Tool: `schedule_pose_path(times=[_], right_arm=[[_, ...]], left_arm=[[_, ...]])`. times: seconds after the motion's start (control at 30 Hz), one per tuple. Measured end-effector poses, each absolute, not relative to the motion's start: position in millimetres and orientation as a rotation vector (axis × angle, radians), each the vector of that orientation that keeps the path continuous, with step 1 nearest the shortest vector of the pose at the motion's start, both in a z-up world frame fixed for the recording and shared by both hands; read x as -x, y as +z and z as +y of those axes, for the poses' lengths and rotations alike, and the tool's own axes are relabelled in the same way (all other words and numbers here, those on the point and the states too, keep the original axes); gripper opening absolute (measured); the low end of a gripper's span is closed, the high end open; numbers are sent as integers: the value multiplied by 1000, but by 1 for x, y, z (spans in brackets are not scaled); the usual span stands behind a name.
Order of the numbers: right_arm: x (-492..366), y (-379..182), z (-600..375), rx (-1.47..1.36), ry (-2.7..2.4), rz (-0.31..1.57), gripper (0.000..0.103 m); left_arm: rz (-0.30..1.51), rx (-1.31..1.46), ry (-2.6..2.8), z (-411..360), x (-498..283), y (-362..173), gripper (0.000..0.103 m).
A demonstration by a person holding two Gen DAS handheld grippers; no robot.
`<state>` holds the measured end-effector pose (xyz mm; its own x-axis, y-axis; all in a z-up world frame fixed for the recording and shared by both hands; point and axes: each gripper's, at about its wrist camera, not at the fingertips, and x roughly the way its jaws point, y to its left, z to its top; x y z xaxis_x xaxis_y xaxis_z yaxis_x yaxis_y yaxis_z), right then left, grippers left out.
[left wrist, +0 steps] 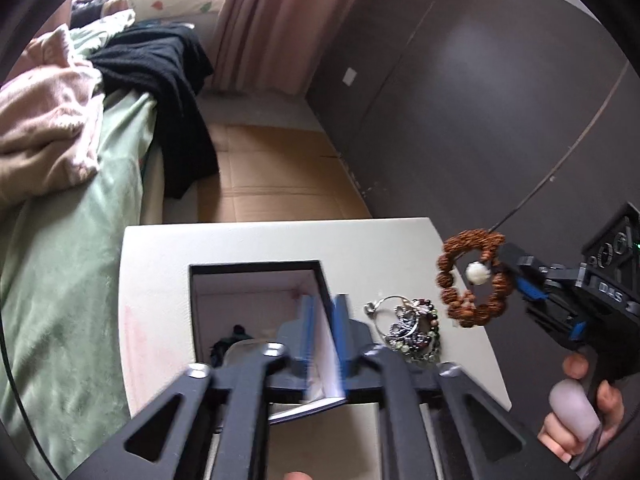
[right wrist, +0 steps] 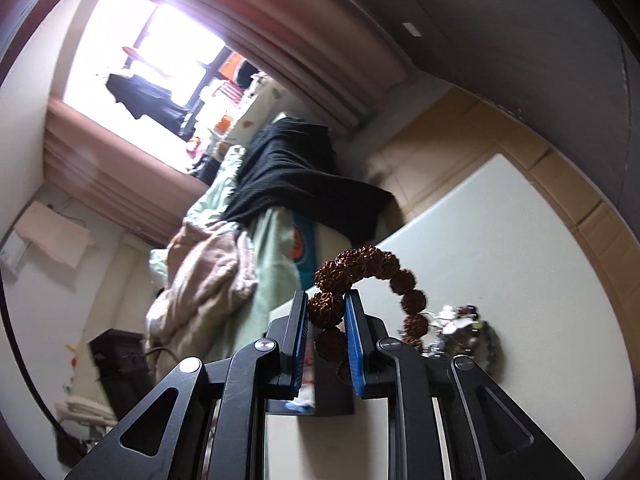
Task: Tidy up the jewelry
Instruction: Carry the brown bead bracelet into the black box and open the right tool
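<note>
In the left wrist view, the left gripper is reaching up from the bottom centre of the frame, its blue pads standing a little apart on either side of the right wall of an open black box; the wall is sitting between them, but with the blur it is hard to say whether they are pressing on it. The box is sitting on a white table in the lower middle. Just right of the box, a pile of jewelry with a silver ring and dark beads is lying on the table. At the right edge, the right gripper is coming in, gripped by a hand in the lower right corner, and a brown bead bracelet with one white bead is hanging from its tip above the table. In the right wrist view, the right gripper is rising from the bottom centre, its jaws nearly closed and pinching one bead of the bracelet, whose loop is arching up and to the right. The jewelry pile is showing, blurred, at lower right on the table.
</note>
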<state>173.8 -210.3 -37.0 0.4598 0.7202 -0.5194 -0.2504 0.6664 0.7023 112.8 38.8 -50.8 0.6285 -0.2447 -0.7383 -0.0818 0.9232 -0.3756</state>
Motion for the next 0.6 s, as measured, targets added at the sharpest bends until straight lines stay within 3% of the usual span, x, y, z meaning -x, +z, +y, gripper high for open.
schedule_pose_path(times=[0.03,0.1,0.6], right_arm=[[-172,-35,-207,-589,656,902,20],[-170,-33,-199,-584,680,896,20],[-158,-34,-124,-529,850,924,20]], left_arm=[[890,404,-94,41,-112,-51,51],[861,416,-74,47,-108,-47,70],[743,389,79,84,-85,-30,70]])
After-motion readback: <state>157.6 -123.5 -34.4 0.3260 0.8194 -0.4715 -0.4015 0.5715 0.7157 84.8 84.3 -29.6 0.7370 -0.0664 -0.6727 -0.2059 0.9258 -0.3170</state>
